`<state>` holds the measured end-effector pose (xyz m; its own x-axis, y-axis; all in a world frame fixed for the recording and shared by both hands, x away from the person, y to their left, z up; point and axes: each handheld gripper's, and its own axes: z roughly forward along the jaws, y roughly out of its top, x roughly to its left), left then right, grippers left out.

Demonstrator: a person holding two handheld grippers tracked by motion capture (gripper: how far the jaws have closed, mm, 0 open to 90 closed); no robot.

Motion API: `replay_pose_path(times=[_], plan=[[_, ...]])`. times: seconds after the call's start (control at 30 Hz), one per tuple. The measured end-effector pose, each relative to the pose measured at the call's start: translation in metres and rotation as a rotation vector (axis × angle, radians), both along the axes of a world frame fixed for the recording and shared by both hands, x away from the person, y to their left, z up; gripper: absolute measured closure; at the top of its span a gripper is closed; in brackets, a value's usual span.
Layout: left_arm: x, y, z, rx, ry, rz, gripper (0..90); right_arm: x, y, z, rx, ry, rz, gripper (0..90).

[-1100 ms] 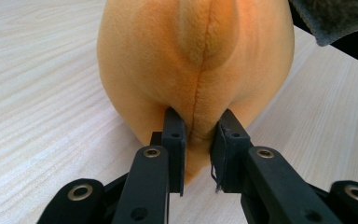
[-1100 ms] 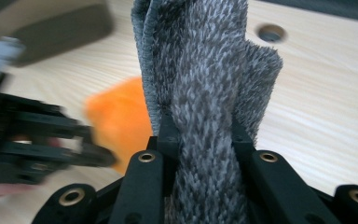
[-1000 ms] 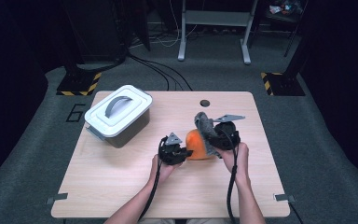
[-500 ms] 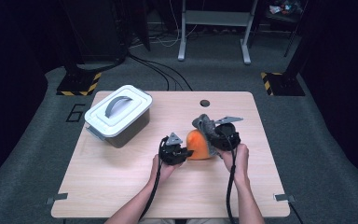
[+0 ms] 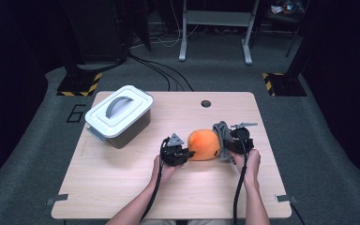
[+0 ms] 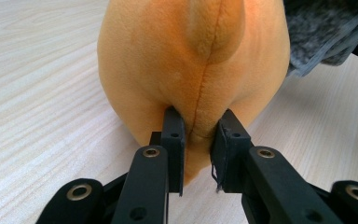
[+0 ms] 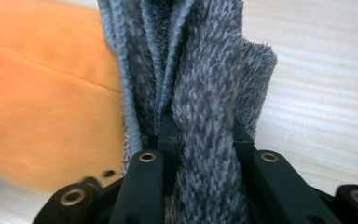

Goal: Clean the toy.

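Observation:
An orange plush toy [image 5: 204, 144] lies on the wooden table [image 5: 122, 187] between my two grippers. My left gripper [image 5: 183, 153] is shut on the toy's near end; in the left gripper view its pads pinch a fold of orange plush [image 6: 196, 70] along a seam. My right gripper [image 5: 226, 144] is shut on a folded grey fuzzy cloth [image 5: 222, 133], which it holds against the toy's right side. In the right gripper view the grey cloth [image 7: 200, 84] rises between the jaws, with the orange toy [image 7: 46, 107] to its left.
A grey lidded box [image 5: 118, 115] with a handle on its white lid stands at the table's back left. A round cable hole [image 5: 206, 103] sits near the far edge. Bare tabletop lies in front of the person's forearms.
My right gripper has come down and toward the right with the grey cloth, from above the toy to beside it. The left gripper has stayed on the toy.

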<state>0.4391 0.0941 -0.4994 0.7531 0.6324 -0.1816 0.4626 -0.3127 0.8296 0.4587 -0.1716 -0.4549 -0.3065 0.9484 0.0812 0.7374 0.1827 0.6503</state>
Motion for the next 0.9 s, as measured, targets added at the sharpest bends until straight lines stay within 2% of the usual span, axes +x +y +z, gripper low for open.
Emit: replay_pose_path(times=[0.13,0.23,0.3,0.37,0.47,0.53,0.67,0.73,0.8,0.87,0.9], plan=[[0.000,0.001,-0.001,-0.006,-0.001,0.004,76.1,0.005,-0.004,-0.014,-0.008,0.057,-0.029,73.5],[0.000,0.002,-0.002,-0.017,0.001,0.003,76.1,0.011,-0.004,-0.035,-0.018,0.130,-0.018,73.1],[0.001,0.003,-0.002,-0.019,0.004,0.000,76.2,0.010,-0.004,-0.039,-0.010,0.124,-0.017,73.1],[0.001,0.004,-0.002,-0.019,0.005,-0.005,76.3,0.008,-0.005,-0.034,-0.018,0.123,-0.018,72.9],[0.000,0.006,-0.001,-0.045,0.036,-0.002,76.6,0.001,-0.007,-0.020,-0.014,0.084,-0.038,72.8],[0.001,0.007,-0.002,-0.063,0.054,-0.001,76.9,-0.003,-0.010,-0.010,-0.025,0.042,-0.032,72.7],[0.001,0.008,0.001,-0.064,0.074,-0.021,77.2,-0.014,-0.008,0.014,-0.026,-0.026,-0.023,72.7],[0.001,0.009,0.002,-0.073,0.099,-0.034,77.3,-0.018,-0.004,0.025,-0.027,-0.050,-0.004,72.6],[0.001,0.009,0.003,-0.079,0.106,-0.034,77.4,-0.022,0.002,0.034,-0.029,-0.079,0.013,72.6],[0.003,0.010,0.007,-0.104,0.152,-0.062,77.4,-0.025,0.010,0.045,-0.026,-0.107,0.044,72.6],[0.003,0.011,0.008,-0.097,0.152,-0.071,77.3,-0.026,0.014,0.047,-0.028,-0.113,0.055,72.6]])
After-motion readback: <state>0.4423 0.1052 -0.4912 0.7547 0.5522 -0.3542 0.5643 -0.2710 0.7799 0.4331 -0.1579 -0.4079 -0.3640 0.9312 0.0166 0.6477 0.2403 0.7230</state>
